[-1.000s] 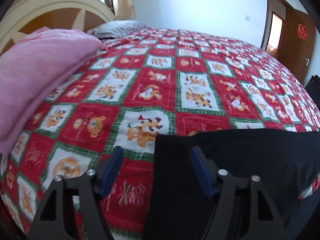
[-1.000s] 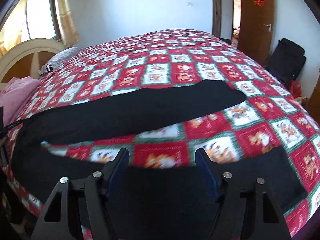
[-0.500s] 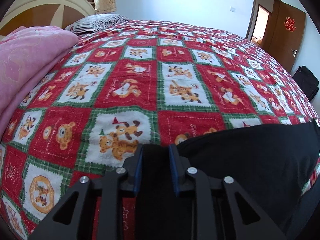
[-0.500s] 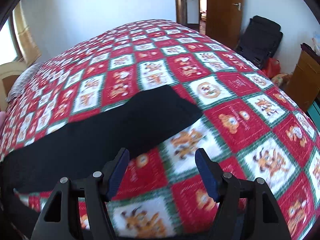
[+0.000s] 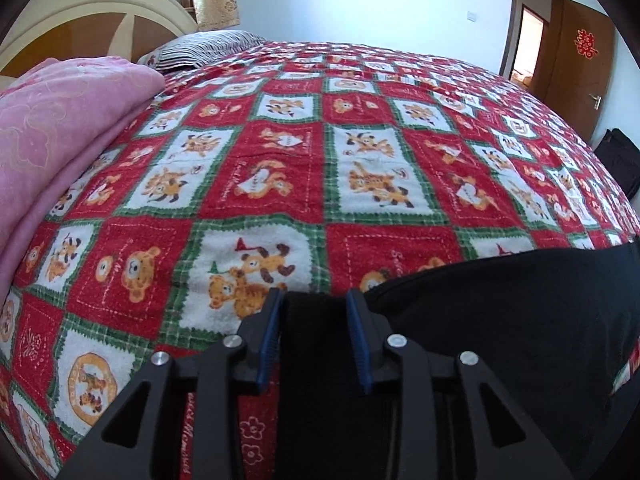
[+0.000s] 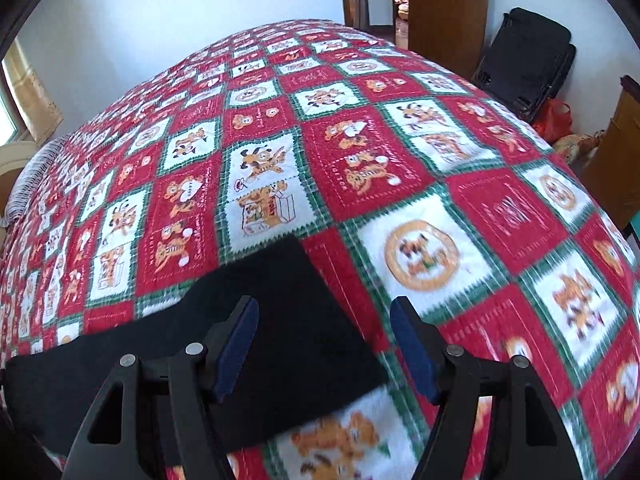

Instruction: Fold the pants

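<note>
Left gripper [image 5: 316, 320]: jaws narrow, and they have just been opening a bit after a tight pinch. A bunched corner of the black pants [image 5: 500, 320] fills the gap between the blue pads [image 5: 269, 344]. Looks like contact on both sides, so I read it as a grip on the waist end, though the fabric is too dark to be sure how firm. Reason for the hold, as I judge it: anchor that end near the bed's near edge while the other hand works the legs.

Right gripper [image 6: 324, 344]: jaws wide, nothing clamped. It hovers over the leg cuff end of the pants [image 6: 280, 320], one pad above the fabric, the other above bare bedspread [image 6: 440, 184]. Pads straddle the cuff's right edge, which suits a pinch there to carry the leg back over toward the waist.

Pants lie flat along the near edge of the bed, waist toward the headboard side, legs running toward the foot. No fold visible yet.

Outward: pink blanket [image 5: 60, 140] stacked at the headboard-side corner, striped pillow [image 5: 200, 50] behind it, both well apart from the pants. Rest of the bed carries nothing else.
</note>
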Available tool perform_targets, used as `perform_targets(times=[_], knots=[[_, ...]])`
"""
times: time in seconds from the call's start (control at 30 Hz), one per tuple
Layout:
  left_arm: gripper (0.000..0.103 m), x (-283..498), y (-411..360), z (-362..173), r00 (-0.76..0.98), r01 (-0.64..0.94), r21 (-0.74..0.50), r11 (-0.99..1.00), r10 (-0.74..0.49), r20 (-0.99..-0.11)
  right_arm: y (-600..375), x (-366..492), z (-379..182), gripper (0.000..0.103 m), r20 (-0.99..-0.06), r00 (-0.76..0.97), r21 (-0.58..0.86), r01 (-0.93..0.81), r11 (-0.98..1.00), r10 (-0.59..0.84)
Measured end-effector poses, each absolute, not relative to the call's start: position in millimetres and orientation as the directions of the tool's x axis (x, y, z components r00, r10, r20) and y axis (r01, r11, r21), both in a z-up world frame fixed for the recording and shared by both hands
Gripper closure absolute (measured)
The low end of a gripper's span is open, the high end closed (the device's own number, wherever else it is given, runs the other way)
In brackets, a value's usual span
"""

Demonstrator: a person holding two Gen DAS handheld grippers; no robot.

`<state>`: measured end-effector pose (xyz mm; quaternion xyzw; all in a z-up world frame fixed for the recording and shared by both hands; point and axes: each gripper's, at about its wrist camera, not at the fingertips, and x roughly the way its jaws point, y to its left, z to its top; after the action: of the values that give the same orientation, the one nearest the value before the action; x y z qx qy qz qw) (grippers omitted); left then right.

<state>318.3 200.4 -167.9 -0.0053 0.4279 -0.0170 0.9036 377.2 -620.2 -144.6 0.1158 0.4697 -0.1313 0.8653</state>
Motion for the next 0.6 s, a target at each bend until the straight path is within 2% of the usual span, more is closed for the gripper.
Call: perform_targets(times=[0.27, 0.33, 0.4, 0.47, 0.6], knots=[[0.067, 325.9, 193.9, -167.6, 0.615, 0.054, 0.028, 0.998, -0.011, -0.789, -622.4, 414.3, -166.0, 0.033, -0.858, 0.511, 0.090, 0.262, 0.961, -0.059], [0.077, 326.5, 191.7, -167.4, 0.612, 0.078, 0.028, 0.997, -0.026, -0.790, -618.7, 418.3, -169.6, 0.033, -0.866, 0.496, 0.058, 0.240, 0.969, -0.071], [0.086, 325.9, 191.0, -166.4, 0.618, 0.108, 0.014, 0.994, -0.056, -0.784, -615.9, 417.7, -168.2, 0.049, -0.864, 0.497, 0.036, 0.223, 0.974, -0.082], [0.088, 327.3, 190.5, -166.1, 0.618, 0.110, 0.004, 0.994, -0.065, -0.784, -616.0, 415.8, -164.5, 0.095, -0.859, 0.512, 0.105, 0.194, 0.975, -0.009], [0.090, 324.7, 193.8, -162.2, 0.634, 0.107, -0.032, 0.994, -0.093, -0.767, -606.3, 406.7, -156.0, 0.095, -0.848, 0.529, 0.094, 0.170, 0.981, -0.011]])
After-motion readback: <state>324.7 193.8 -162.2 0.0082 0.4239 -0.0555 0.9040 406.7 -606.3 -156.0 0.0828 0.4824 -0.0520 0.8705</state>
